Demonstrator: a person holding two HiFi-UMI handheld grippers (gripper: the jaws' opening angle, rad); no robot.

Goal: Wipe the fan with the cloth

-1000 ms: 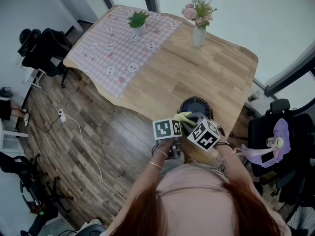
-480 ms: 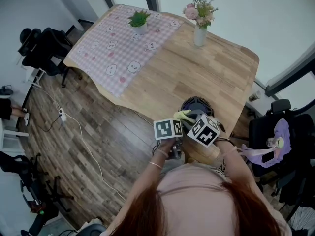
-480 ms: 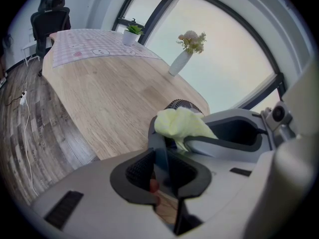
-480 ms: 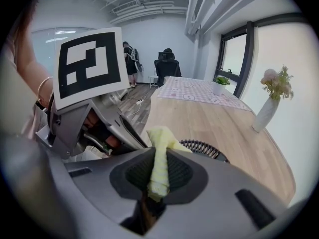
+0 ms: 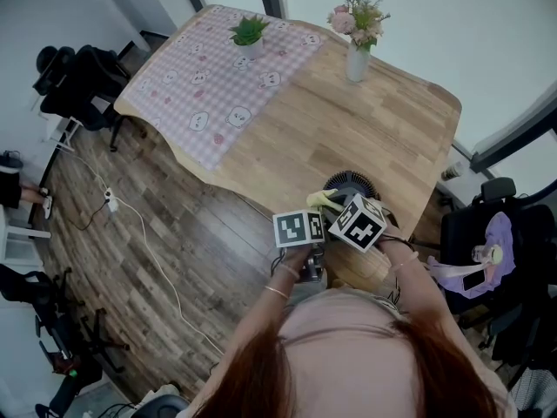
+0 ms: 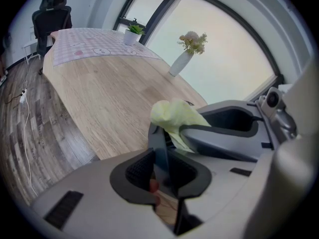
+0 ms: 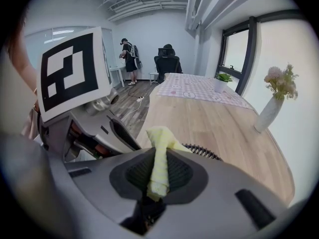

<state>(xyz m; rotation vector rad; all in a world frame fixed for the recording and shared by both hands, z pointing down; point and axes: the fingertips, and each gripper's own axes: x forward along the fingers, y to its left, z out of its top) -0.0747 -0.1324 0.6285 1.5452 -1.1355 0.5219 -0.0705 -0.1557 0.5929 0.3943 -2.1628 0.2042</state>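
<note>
A small black fan [image 5: 352, 185] stands near the wooden table's [image 5: 365, 129] near edge; its grille [image 7: 202, 152] shows just past the right jaws. My right gripper [image 5: 336, 204] is shut on a bunched yellow cloth [image 7: 158, 159], which it holds against the fan's near rim. The cloth [image 5: 323, 201] also shows in the left gripper view [image 6: 175, 117]. My left gripper [image 5: 317, 214] sits close beside the right one. A thin dark part of the fan [image 6: 160, 151] stands between its pads, and its jaws are opening slightly.
A white vase of flowers [image 5: 355, 57], a potted plant [image 5: 248, 35] and a pink checked cloth [image 5: 213, 81] sit at the table's far end. Office chairs stand at the right [image 5: 487, 242] and far left [image 5: 78, 85]. A white cable [image 5: 148, 242] crosses the wood floor.
The right gripper with the cloth has edged a little farther onto the fan. The left gripper has stayed where it was.
</note>
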